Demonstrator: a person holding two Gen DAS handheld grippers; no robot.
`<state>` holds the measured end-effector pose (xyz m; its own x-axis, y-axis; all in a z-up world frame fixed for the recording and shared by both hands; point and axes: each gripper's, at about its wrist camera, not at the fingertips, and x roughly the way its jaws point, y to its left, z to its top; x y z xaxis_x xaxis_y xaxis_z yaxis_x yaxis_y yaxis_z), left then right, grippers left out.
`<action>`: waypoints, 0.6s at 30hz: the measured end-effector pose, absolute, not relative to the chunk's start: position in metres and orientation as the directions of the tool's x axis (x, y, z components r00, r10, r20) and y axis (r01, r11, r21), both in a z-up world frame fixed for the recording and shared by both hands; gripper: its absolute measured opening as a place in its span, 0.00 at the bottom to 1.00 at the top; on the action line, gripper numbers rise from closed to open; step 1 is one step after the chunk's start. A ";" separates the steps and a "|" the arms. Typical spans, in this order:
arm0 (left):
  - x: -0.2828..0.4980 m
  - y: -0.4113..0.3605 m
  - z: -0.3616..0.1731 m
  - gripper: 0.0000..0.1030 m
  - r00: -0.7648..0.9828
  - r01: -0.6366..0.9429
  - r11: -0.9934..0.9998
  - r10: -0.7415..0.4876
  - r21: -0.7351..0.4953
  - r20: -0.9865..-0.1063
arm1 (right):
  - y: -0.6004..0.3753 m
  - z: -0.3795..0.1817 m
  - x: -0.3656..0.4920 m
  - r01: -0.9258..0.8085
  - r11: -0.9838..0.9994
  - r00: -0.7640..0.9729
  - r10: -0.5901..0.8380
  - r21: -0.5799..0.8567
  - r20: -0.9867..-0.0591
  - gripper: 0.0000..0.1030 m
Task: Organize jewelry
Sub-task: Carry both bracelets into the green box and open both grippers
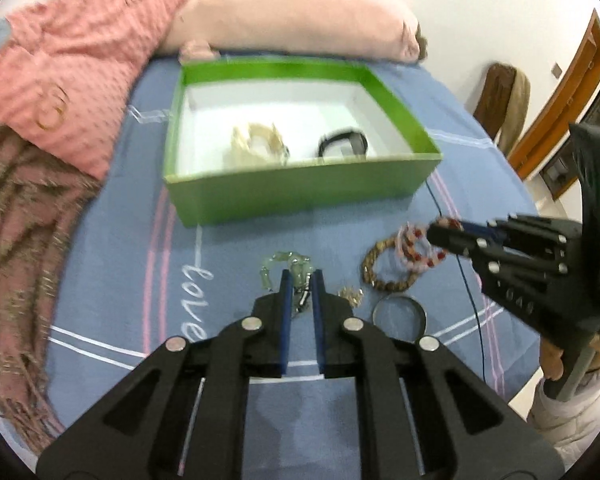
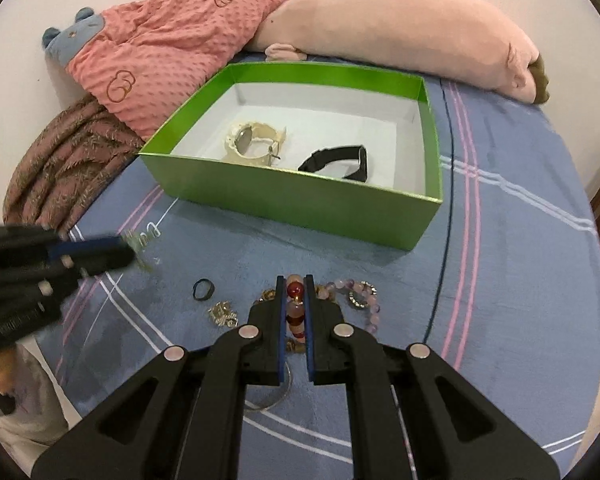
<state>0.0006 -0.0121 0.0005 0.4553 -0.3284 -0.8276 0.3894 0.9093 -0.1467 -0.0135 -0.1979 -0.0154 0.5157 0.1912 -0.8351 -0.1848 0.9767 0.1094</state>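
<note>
My left gripper is shut on a pale green bead bracelet, which hangs from its tips just above the blue bedspread. The right wrist view shows the left gripper blurred at the left edge. My right gripper is shut on a red and pink bead bracelet. In the left wrist view the right gripper holds that bracelet beside a brown bead bracelet. Behind both stands an open green box holding a cream watch and a black band.
Loose on the bedspread lie a black ring, a small gold piece, a purple bead bracelet and a silver bangle. A pink pillow, a coral blanket and a brown scarf border the far and left sides.
</note>
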 end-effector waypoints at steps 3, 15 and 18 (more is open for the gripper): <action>-0.002 -0.004 0.011 0.09 0.495 0.377 0.916 -0.327 -0.140 -0.805 | -0.192 -0.002 -0.025 -0.198 0.979 0.555 0.159 0.056 -0.817 0.07; -0.003 -0.009 0.004 0.10 0.552 0.333 0.942 -0.226 -0.036 -0.802 | -0.181 -0.011 -0.028 -0.204 0.979 0.542 0.109 -0.004 -0.833 0.07; -0.001 -0.010 0.002 0.10 0.550 0.334 0.942 -0.225 -0.036 -0.804 | -0.182 -0.010 -0.025 -0.200 0.980 0.546 0.105 -0.008 -0.831 0.07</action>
